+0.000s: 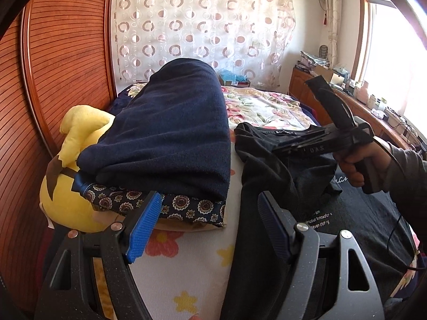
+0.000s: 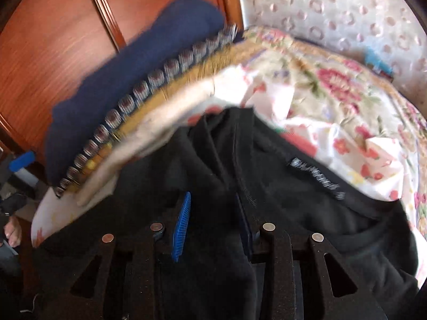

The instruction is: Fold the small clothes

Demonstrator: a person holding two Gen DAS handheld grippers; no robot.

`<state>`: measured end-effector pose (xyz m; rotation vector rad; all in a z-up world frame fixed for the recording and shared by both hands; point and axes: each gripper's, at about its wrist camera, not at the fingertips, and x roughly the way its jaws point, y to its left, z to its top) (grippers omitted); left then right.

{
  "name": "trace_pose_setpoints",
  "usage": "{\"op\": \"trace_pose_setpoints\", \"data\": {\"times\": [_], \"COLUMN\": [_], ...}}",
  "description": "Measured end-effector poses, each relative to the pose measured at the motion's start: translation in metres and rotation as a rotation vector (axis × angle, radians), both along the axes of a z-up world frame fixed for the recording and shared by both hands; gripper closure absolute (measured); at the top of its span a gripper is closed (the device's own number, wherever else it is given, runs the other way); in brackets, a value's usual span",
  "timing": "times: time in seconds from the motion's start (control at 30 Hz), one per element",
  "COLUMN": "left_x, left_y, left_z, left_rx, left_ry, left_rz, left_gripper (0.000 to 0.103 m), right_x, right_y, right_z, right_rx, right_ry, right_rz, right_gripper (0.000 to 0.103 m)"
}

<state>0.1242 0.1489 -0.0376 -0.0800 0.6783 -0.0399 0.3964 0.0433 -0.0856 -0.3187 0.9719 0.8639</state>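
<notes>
Left wrist view: bed (image 1: 186,261) with a star-and-flower sheet, headboard (image 1: 61,80) along the left.
Left gripper (image 1: 208,229): jaws stand wide apart, nothing between the blue pads; the left pad is over the sheet, the right pad over the edge of the black garment.
Black garment (image 1: 288,176): crumpled on the bed to the right, neck label facing up, white print lower down.
Navy blanket (image 1: 173,128): lies over a pillow at the headboard, a yellow plush toy (image 1: 69,176) beside it.
Right gripper (image 1: 315,144): held in a hand (image 1: 355,165) above the garment's collar; its jaws cannot be read from here.
Right wrist view: blurred by motion.
Right gripper (image 2: 213,213): jaws partly apart, black cloth lying between and beneath them; whether the pads press on it I cannot tell.
Black garment (image 2: 307,186): fills the lower frame, collar and label just ahead of the fingers, floral quilt (image 2: 347,93) beyond.
</notes>
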Motion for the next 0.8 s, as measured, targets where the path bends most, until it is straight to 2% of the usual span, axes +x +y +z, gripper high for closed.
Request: {"op": "trace_pose_setpoints", "data": {"times": [0.03,0.07,0.1,0.17,0.33,0.43,0.5,0.57,0.67,0.8], "left_x": [0.0,-0.001,-0.001,-0.002,-0.003,-0.004,-0.004,-0.005,-0.004,-0.002], "left_y": [0.001,0.001,0.002,0.003,0.007,0.007,0.005,0.002,-0.001,-0.006], "left_z": [-0.001,-0.001,-0.002,-0.002,-0.003,-0.001,-0.001,-0.001,-0.001,-0.002], "left_rx": [0.001,0.001,0.0,-0.002,-0.004,-0.008,-0.007,-0.006,-0.001,0.003], "left_ry": [0.001,0.001,0.002,0.004,0.002,-0.003,-0.005,-0.01,-0.009,-0.01], "left_rz": [0.001,0.003,0.005,0.011,0.025,0.025,0.022,0.016,0.001,-0.016], "left_gripper": [0.027,0.027,0.027,0.027,0.027,0.027,0.027,0.027,0.027,0.027], "right_x": [0.004,0.008,0.009,0.008,0.001,-0.002,0.002,0.001,-0.008,-0.037], "right_y": [0.003,0.006,0.003,0.012,0.021,0.025,0.03,0.024,0.009,-0.006], "right_z": [0.0,0.0,0.005,0.015,0.06,0.078,0.075,0.068,0.062,0.045], "right_rx": [0.007,0.019,0.035,0.076,0.184,0.214,0.177,0.14,0.117,0.107], "right_ry": [-0.009,0.009,0.019,0.002,-0.125,-0.208,-0.232,-0.242,-0.253,-0.218], "right_rz": [0.006,0.024,0.043,0.091,0.131,0.092,0.057,0.018,-0.047,-0.056], "right_gripper": [0.073,0.088,0.096,0.096,0.096,0.096,0.081,0.075,0.075,0.075]}}
